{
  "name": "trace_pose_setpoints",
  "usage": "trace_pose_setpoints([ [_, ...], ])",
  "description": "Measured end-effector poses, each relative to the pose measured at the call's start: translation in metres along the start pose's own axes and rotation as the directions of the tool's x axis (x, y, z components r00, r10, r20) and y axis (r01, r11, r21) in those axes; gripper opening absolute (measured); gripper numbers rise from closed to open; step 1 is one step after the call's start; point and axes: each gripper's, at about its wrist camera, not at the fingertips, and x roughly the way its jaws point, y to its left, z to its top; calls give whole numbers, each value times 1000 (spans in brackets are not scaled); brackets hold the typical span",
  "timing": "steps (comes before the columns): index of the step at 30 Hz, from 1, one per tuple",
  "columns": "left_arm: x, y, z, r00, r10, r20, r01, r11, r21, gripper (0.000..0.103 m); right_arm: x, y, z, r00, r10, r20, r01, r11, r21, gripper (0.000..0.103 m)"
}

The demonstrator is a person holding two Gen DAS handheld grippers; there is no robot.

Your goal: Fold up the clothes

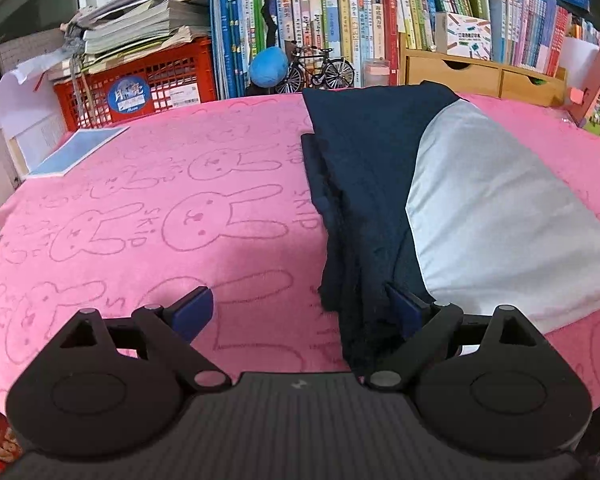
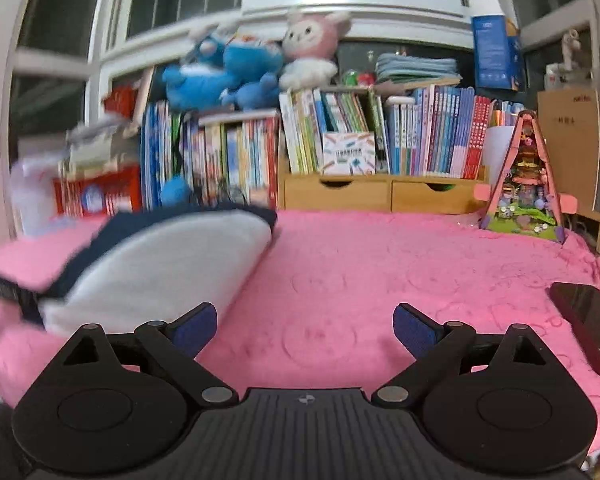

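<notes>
The navy-and-white garment lies part-folded on the pink rabbit-print blanket. Both jaw pairs stand apart and empty: left hand-held gripper straddles the navy edge, right hand-held gripper is beside the garment. Risk: pinching one layer only (the fold would slip). Count: one garment, two grippers, one phone.
</notes>
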Motion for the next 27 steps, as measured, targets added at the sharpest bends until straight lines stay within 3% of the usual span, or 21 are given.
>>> trace_pose_setpoints([
  [5, 2, 10, -3, 999, -36, 1, 36, 998, -50, 95, 17, 19, 11, 998, 66, 11, -65, 998, -24, 96],
  [13, 0, 11, -9, 999, -46, 27, 48, 998, -48, 96, 48, 86, 17, 979, 203, -11, -202, 966, -159, 96],
  [21, -15, 20, -15, 998, -63, 11, 63, 998, -27, 95, 97, 149, 14, 967, 235, -97, -250, 944, -217, 93],
  [23, -25, 27, -12, 998, -64, 10, 65, 998, -20, 93, 108, 159, 7, 959, 231, -162, -265, 936, -234, 85],
  [27, -45, 42, 15, 997, 10, 78, -10, 1000, 3, 90, 109, 171, 3, 950, 244, -193, -294, 910, -294, 85],
])
